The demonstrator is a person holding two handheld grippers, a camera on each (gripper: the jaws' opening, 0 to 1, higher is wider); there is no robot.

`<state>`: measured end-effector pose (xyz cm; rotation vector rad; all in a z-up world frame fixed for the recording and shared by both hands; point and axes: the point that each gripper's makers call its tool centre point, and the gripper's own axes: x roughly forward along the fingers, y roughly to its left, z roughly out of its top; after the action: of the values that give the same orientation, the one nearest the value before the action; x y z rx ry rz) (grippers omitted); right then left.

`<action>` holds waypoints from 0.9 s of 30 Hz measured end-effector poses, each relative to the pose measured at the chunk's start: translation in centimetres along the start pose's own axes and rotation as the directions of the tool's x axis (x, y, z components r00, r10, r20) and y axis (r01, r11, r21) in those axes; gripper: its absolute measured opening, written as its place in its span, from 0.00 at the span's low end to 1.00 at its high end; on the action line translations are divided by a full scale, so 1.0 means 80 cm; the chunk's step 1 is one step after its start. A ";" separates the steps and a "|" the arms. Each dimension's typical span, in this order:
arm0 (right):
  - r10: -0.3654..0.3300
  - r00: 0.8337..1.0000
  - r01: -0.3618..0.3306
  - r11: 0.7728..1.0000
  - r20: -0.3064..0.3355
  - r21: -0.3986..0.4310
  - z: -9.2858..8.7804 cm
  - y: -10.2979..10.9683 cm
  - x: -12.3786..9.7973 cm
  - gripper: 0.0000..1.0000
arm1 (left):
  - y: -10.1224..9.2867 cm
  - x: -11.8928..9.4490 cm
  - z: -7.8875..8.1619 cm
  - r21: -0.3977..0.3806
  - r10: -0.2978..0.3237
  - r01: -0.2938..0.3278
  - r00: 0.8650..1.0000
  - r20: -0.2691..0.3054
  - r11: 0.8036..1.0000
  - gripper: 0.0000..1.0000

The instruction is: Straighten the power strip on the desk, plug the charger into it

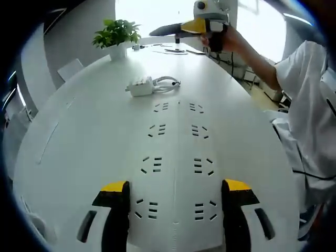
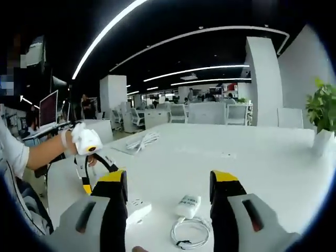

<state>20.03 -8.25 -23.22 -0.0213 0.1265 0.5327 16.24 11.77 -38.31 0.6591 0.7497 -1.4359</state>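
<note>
Open-plan office, long white bench [image 1: 79, 157] lying under both cameras, nothing gripped yet.

Left tongs [image 1: 176, 202] are hovering released right over the power strip [image 1: 176, 152], whose sockets are running toward twelve o'clock in the left gripper view; the charger [image 1: 140, 86] with its coiled cable [image 1: 167, 83] is sitting well beyond, near eleven o'clock, short of a potted plant [image 1: 116, 34]. Right tongs [image 2: 168, 210] are hanging spread and empty above the charger [image 2: 188, 206], at six o'clock in the right gripper view. The risk I am judging: the smooth strip sliding or twisting when nudged, the loose cable snagging a jaw, or the charger's prongs meeting the slots misaligned.
</note>
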 end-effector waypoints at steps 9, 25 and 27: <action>-0.132 0.990 0.132 0.991 0.043 0.005 -0.032 -0.021 0.015 0.54 | 0.000 0.000 0.000 0.000 -0.003 0.003 1.000 0.006 1.000 0.73; -0.279 0.953 0.292 0.948 -0.115 0.126 -0.121 -0.039 0.074 0.50 | 0.000 0.000 0.001 0.000 -0.008 0.008 1.000 0.021 1.000 0.73; -0.294 0.949 0.308 0.942 -0.118 0.133 -0.127 -0.037 0.077 0.51 | 0.000 0.000 0.001 -0.001 -0.008 0.008 1.000 0.023 1.000 0.73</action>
<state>25.62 -8.24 -34.11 0.0796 0.2535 0.2140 16.21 11.74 -38.26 0.6380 0.7354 -1.4478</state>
